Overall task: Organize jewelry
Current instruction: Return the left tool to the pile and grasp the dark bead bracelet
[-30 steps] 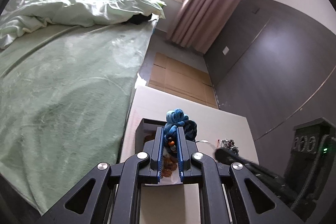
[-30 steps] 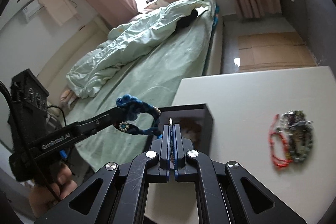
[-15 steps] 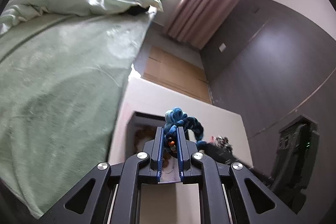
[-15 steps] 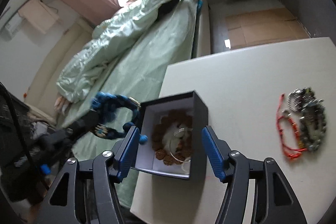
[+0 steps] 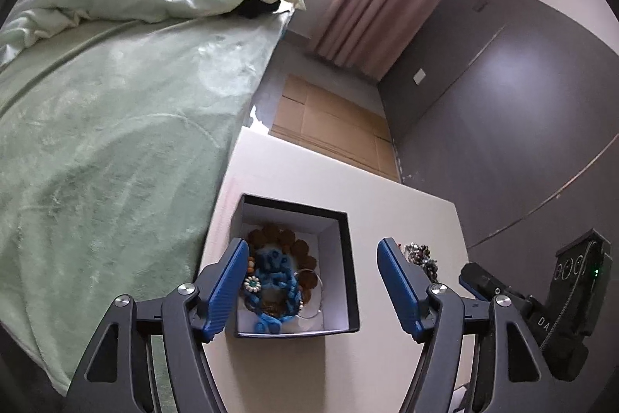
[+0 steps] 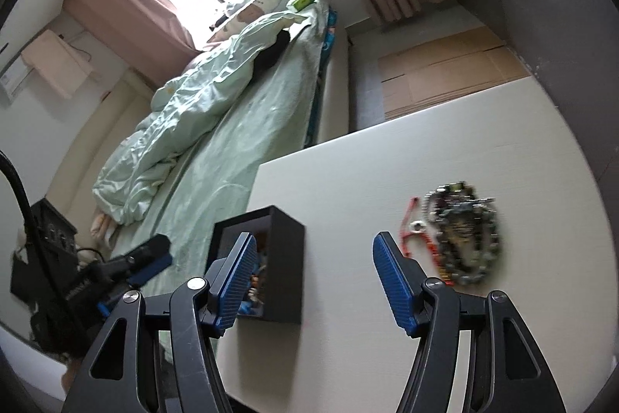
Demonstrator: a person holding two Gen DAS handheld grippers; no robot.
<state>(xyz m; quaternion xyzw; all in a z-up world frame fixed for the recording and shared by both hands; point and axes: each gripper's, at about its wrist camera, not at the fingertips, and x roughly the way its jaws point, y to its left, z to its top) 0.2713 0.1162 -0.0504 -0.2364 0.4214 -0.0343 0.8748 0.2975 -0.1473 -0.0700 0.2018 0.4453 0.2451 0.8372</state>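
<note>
A black box [image 5: 350, 258] with a white inside stands on the white table [image 5: 309, 180]. The blue braided bracelet [image 5: 276, 281] lies inside it on a brown bead bracelet [image 5: 286, 239]. My left gripper [image 5: 311, 283] is open and empty just above the box. My right gripper [image 6: 313, 279] is open and empty over the table, right of the box [image 6: 284, 258]. A red bracelet [image 6: 416, 235] and a dark beaded pile [image 6: 464, 239] lie to its right. The pile also shows in the left wrist view [image 5: 419, 256].
A bed with green sheets [image 5: 96, 142] runs along the table's left edge. Flattened cardboard [image 5: 329, 119] lies on the floor beyond the table. A dark wall [image 5: 503, 103] is on the right.
My left gripper opened and let the blue bracelet drop into the box. My right gripper opened and shifted right, away from the box.
</note>
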